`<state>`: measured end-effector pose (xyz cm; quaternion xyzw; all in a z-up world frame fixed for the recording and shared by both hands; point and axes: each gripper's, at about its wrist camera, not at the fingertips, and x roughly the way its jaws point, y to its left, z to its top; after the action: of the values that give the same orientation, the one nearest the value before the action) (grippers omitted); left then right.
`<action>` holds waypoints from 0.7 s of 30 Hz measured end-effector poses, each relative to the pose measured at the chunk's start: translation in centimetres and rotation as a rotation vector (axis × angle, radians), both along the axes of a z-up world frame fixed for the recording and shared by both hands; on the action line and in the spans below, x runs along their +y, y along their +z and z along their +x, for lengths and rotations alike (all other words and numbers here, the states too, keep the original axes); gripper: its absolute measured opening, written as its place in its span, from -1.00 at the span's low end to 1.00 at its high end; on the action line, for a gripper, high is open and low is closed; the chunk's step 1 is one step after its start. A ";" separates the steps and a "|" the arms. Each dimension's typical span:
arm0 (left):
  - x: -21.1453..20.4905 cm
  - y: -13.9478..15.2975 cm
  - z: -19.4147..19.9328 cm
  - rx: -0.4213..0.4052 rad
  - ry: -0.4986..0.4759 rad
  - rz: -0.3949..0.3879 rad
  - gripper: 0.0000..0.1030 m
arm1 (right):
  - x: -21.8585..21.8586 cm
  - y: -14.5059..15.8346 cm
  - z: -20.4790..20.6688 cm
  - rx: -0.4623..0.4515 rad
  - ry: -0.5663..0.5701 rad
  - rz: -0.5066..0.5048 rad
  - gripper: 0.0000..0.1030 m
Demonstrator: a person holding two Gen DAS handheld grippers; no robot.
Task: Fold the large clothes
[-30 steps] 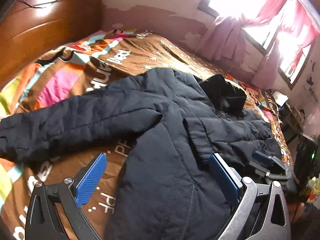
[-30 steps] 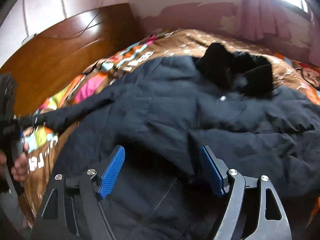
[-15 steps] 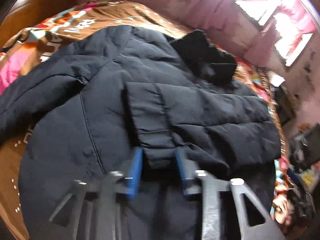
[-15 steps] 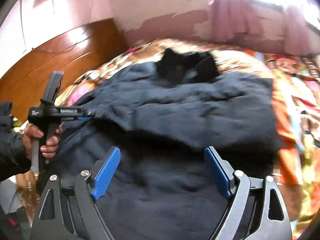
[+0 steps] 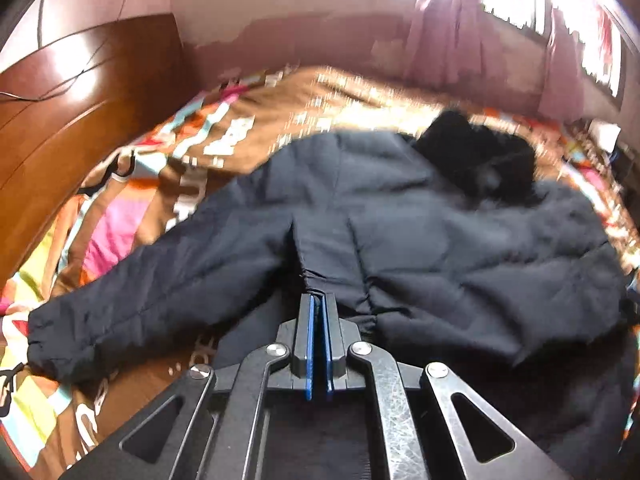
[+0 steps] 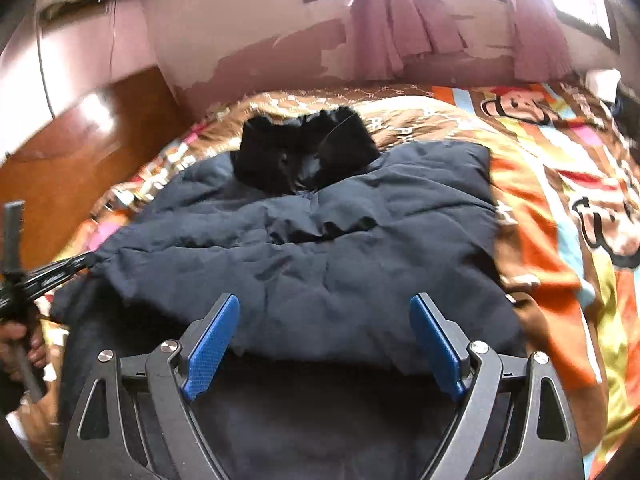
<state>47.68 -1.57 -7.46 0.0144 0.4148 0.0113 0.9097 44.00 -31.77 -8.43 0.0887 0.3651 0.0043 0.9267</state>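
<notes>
The dark puffer jacket (image 6: 320, 264) lies spread across the bed (image 6: 560, 208), its black collar (image 6: 308, 152) at the far end. The left gripper (image 5: 318, 308) is clenched on the cuff (image 5: 316, 280) of the sleeve folded over the body; the right gripper (image 6: 324, 340) hovers released over the near hem. I'd carry that cuff flat, keeping the sleeve straight, then smooth it down.

Bedroom: bed (image 6: 560, 208), wooden headboard (image 5: 80, 120)

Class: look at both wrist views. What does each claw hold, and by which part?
The left claw pinches the dark jacket at a sleeve cuff. The right claw is open, holding nothing.
</notes>
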 end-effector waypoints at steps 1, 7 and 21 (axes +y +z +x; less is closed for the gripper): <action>0.0 -1.1 0.2 0.020 0.003 0.007 -0.92 | 0.8 -0.8 1.4 0.015 -0.009 -0.038 0.62; -0.3 -3.4 -0.1 0.019 -0.006 0.005 -0.90 | 3.9 -5.7 4.0 0.085 0.040 -0.211 0.85; 17.6 -1.5 -9.6 -0.085 0.320 -0.316 0.87 | 5.9 -2.4 0.1 -0.098 0.015 -0.128 0.95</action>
<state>38.13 16.00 -8.99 -0.1949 0.3696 0.0910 0.9039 44.14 -25.83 -10.83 0.0263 0.3197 -0.0078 0.9471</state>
